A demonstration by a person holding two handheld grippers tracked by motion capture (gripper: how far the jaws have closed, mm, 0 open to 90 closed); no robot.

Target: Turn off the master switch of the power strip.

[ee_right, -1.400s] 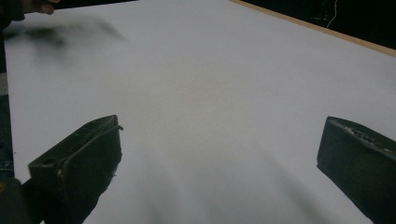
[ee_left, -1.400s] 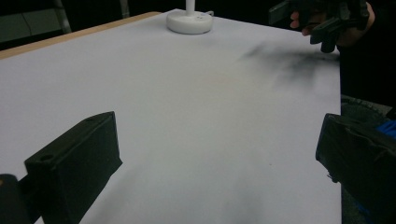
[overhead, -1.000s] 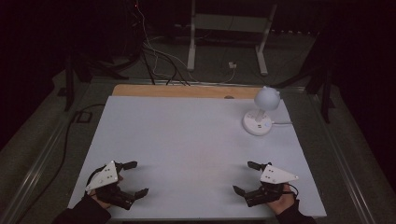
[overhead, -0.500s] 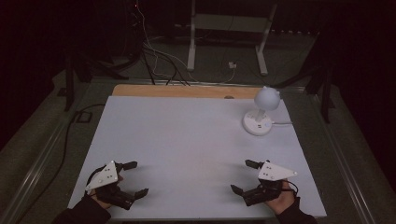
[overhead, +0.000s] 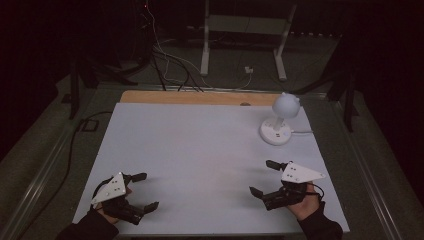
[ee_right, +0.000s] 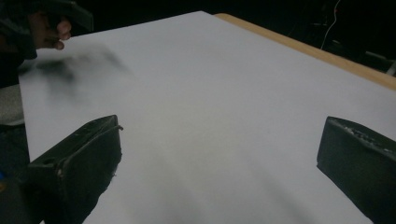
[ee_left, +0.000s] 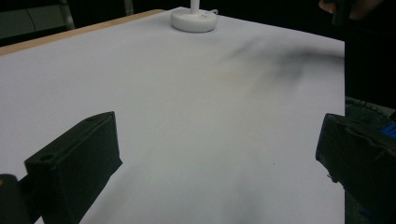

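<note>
The only thing on the white table (overhead: 200,150) was a small white lamp (overhead: 278,122), standing upright at the far right, near the wooden back edge, with a round base, a short stem and a ball-shaped head. Both grippers were well apart from it at the near edge. The left gripper (overhead: 142,191) sat at the near left corner with its jaws spread wide and nothing between them; the right gripper (overhead: 264,177) hung at the near right, likewise spread and empty, the nearer of the two to the lamp.

The lamp looked light, hard plastic, smooth and probably a bit slippery. The ball head seemed a poor place to pinch (round, and likely to swivel or tip the whole thing). The stem just above the base looked the safer hold, or the rim of the base itself, which appeared to carry what weight there was. A thin cord seemed to run from the base towards the right edge and could drag if the lamp were lifted.

In the left gripper view the lamp base (ee_left: 194,19) showed at the top, the head cut off by the frame. The surroundings were too dark to read, and whether the lamp had a switch on its base could not be made out
</note>
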